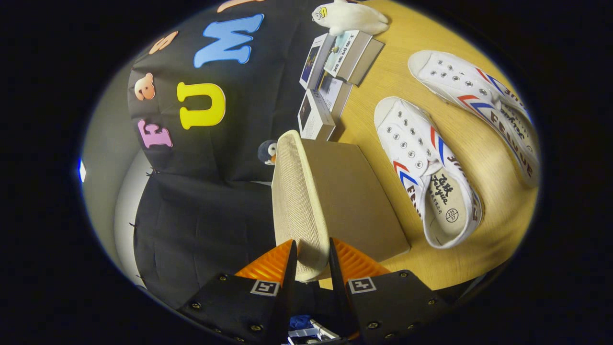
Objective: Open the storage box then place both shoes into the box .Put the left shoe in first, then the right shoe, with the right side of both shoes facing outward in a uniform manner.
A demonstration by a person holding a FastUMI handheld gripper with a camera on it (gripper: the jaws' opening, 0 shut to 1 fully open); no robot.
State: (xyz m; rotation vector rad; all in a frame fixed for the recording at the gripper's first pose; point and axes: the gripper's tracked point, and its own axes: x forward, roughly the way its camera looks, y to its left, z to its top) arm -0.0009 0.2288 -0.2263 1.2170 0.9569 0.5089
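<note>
My gripper [311,258] is shut on the edge of the storage box's beige woven lid [294,201], which stands raised on edge between the fingers. The tan box [349,201] lies just beyond the fingers on the wooden table [383,67]. Two white canvas shoes with red and blue stripes lie beyond the box. The nearer shoe [424,167] sits right beside the box, its opening toward me. The farther shoe [474,103] lies past it on the table. The view is tilted, so the table runs up the right side.
Several small boxes and books [330,72] are stacked beyond the storage box by the black cloth wall. A white plush toy [349,17] lies past them. A small penguin figure [266,152] sits beside the lid's far end.
</note>
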